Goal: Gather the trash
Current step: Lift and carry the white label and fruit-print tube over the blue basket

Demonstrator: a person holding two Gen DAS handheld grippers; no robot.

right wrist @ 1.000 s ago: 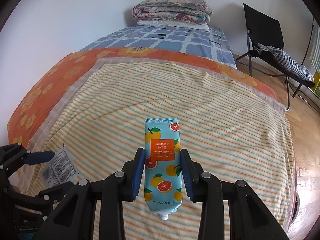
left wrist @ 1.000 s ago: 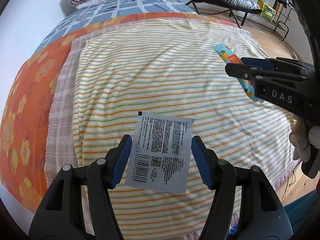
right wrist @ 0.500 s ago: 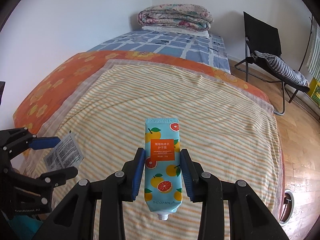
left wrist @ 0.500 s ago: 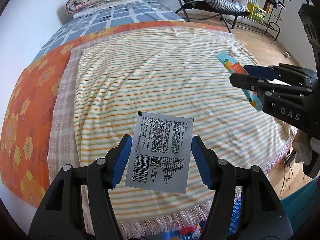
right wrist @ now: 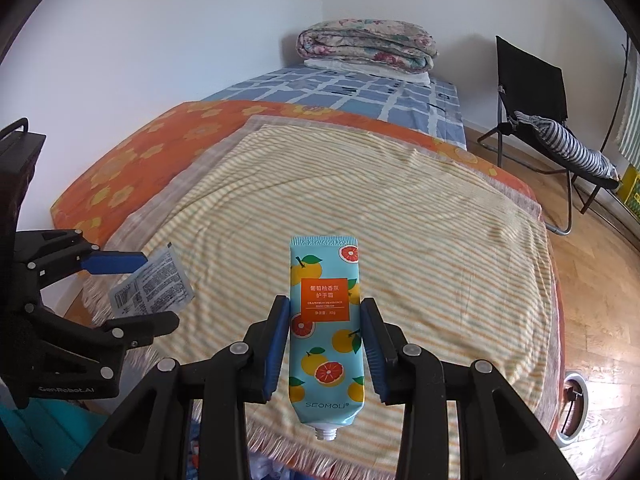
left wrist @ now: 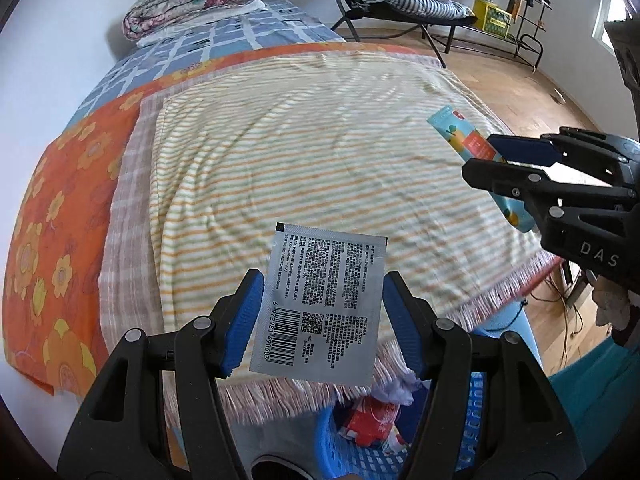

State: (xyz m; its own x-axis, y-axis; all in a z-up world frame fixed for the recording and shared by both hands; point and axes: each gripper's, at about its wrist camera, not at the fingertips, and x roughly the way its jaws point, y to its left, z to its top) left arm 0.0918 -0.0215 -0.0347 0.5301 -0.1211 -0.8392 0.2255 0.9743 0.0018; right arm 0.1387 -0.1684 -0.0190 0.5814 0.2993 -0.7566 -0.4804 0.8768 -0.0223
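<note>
My left gripper is shut on a silver sachet with black print and a barcode, held above the fringed near edge of the striped blanket. Below it stands a blue plastic basket with crumpled wrappers inside. My right gripper is shut on a teal hand-cream tube printed with grapefruit, its capless neck pointing down toward me. The left wrist view shows the right gripper with the tube at right. In the right wrist view the left gripper holds the sachet at left.
The bed carries an orange flowered sheet, a blue checked sheet and a folded quilt at its head. A black folding chair with striped cloth stands on the wooden floor to the right. A clothes rack is beyond.
Both grippers have drawn back from the bed and risen slightly, still holding the sachet and the tube. The blanket's fringed edge and the blue basket have come into view below.
</note>
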